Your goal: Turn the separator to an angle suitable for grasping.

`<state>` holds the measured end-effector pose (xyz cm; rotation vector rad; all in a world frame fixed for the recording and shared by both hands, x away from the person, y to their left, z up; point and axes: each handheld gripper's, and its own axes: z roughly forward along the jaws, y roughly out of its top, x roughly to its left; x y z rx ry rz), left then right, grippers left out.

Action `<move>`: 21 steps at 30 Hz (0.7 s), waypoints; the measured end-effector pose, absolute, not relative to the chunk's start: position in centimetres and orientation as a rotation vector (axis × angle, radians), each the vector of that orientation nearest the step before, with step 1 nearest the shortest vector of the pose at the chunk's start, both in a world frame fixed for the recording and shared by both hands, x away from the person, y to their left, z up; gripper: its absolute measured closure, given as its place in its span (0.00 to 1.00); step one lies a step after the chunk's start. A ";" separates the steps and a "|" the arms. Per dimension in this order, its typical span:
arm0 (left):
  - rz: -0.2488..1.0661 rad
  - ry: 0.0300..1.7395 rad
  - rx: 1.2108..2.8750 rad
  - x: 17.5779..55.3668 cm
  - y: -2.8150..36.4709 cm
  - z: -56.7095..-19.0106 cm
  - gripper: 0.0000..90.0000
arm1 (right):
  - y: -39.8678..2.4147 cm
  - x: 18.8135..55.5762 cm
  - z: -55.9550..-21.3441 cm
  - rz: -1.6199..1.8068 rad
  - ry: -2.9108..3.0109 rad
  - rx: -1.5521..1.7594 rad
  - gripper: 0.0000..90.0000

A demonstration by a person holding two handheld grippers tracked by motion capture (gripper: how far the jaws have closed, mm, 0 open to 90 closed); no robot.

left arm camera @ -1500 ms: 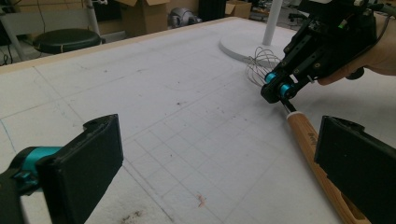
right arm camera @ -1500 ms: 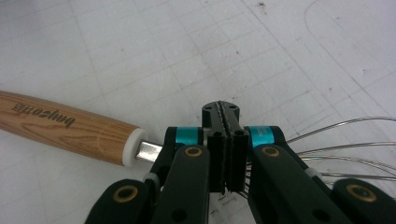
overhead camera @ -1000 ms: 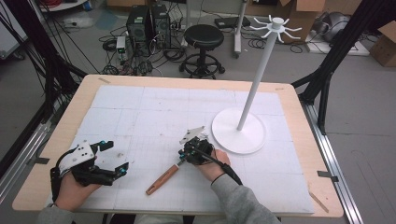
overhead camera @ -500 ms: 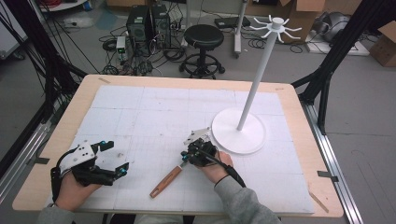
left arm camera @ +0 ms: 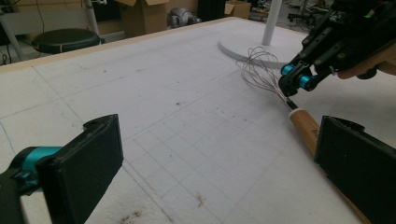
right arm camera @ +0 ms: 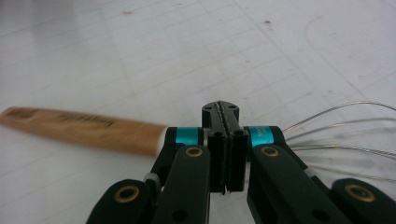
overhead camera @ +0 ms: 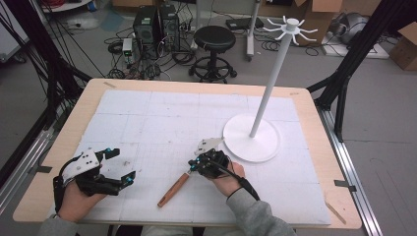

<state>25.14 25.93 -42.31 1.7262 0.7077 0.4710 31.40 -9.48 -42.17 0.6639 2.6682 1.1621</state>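
Partly hidden under the right gripper [overhead camera: 193,166], pressed together on its neck, the whisk [overhead camera: 173,190] lies lower centre; its wires blur. Left gripper [overhead camera: 120,165] spread; white stand [overhead camera: 252,142] just right.

High view looking down over the white gridded table mat [overhead camera: 162,118], gripper views low and close, sharing the wooden-handled wire whisk [left arm camera: 306,126] at right and centre

Whisk [overhead camera: 177,187] on table [overhead camera: 147,105], stand [overhead camera: 252,142] behind it to the right, left tongs [overhead camera: 120,166] far left
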 end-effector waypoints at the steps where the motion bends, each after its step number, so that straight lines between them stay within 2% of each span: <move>1: 0.472 0.705 1.726 25.1 26.0 -42.3 0.02 | -9.5 31.0 -42.1 1.171 2.680 0.642 1.00; 10: 0.474 0.708 1.725 25.1 25.9 -42.3 0.02 | -9.5 28.1 -42.6 1.219 2.761 0.549 1.00; 21: 0.482 0.705 1.713 25.1 26.0 -42.1 0.02 | -7.1 27.4 -43.9 1.199 2.808 0.478 1.00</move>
